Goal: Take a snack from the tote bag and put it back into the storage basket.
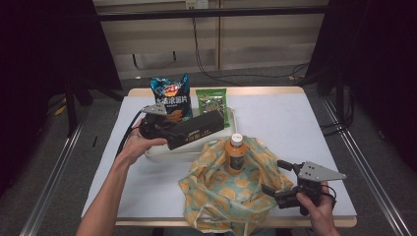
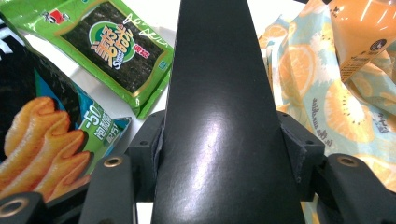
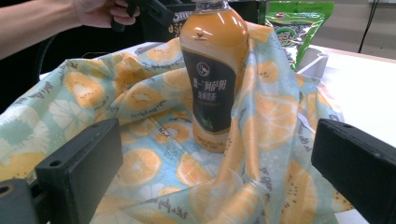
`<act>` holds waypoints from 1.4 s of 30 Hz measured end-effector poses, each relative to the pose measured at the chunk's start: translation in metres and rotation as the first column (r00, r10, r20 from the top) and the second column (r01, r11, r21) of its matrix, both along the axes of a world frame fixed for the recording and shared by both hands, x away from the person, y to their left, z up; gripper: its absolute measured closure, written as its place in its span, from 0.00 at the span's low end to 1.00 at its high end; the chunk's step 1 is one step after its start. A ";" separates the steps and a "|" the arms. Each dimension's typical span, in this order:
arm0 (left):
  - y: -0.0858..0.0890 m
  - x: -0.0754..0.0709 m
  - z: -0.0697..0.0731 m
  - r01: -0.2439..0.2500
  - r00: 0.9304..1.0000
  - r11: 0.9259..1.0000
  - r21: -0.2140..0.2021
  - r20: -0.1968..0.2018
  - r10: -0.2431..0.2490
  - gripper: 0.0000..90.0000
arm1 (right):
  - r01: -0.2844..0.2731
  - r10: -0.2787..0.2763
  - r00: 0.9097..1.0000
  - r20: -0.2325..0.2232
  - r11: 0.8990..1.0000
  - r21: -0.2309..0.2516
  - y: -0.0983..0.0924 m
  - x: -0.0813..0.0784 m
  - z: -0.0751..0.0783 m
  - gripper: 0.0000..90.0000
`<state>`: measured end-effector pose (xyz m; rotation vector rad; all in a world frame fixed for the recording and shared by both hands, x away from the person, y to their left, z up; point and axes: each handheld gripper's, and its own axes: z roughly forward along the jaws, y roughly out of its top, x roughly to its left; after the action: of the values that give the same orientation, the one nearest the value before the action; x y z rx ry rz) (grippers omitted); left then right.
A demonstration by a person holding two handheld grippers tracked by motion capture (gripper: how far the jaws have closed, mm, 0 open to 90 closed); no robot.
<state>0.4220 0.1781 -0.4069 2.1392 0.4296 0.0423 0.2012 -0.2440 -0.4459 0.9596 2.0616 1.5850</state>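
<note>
Black box (image 2: 219,126) clamped lengthwise between the left tongs (image 1: 169,132)

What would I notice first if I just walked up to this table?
Probably the orange drink bottle standing up inside the fruit-print cloth bag near the front. Next, the long black box clamped in the left tongs, over the white tray by two snack packets.

A shiny black box (image 2: 219,121), an orange bottle (image 3: 215,70), a fruit-print bag (image 3: 140,121) and a green packet (image 2: 112,51)
</note>
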 end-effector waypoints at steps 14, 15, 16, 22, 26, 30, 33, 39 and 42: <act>-0.008 0.012 -0.023 -0.014 1.000 0.998 0.062 -0.018 0.015 0.48 | -0.002 0.002 1.000 -0.012 1.000 0.002 -0.001 0.001 -0.001 0.01; -0.009 0.014 -0.025 -0.010 1.000 0.997 0.076 -0.018 0.012 0.48 | -0.004 0.004 1.000 -0.012 1.000 0.002 -0.001 0.001 -0.001 0.01; -0.010 0.015 -0.027 -0.006 1.000 0.997 0.080 -0.020 0.008 0.48 | -0.005 0.005 1.000 -0.011 1.000 0.001 -0.001 0.001 -0.001 0.01; -0.019 0.016 -0.036 0.005 0.999 0.994 0.108 -0.037 -0.001 0.48 | -0.007 0.007 1.000 -0.012 1.000 0.005 -0.001 0.002 -0.001 0.01; -0.022 0.017 -0.040 0.005 0.999 0.995 0.103 -0.045 -0.001 0.48 | -0.012 0.012 1.000 -0.011 1.000 0.003 0.000 0.002 -0.001 0.01; -0.024 0.018 -0.039 0.019 0.999 0.992 0.126 -0.038 -0.014 0.48 | -0.013 0.013 1.000 -0.012 1.000 0.003 0.000 0.002 -0.002 0.01; -0.025 0.019 -0.042 0.025 0.998 0.993 0.117 -0.052 -0.019 0.48 | -0.016 0.016 1.000 -0.012 1.000 0.002 0.000 0.002 -0.001 0.01; -0.029 0.018 -0.046 0.028 0.998 0.992 0.119 -0.052 -0.021 0.47 | -0.016 0.016 1.000 -0.013 1.000 0.002 0.000 0.002 -0.002 0.01; -0.030 0.019 -0.048 0.028 0.998 0.991 0.134 -0.056 -0.021 0.47 | -0.018 0.018 1.000 -0.012 1.000 0.003 0.000 0.001 -0.001 0.01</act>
<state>0.4407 0.1480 -0.4547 2.2822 0.4428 -0.0010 0.2027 -0.2437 -0.4471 0.9571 2.0820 1.5952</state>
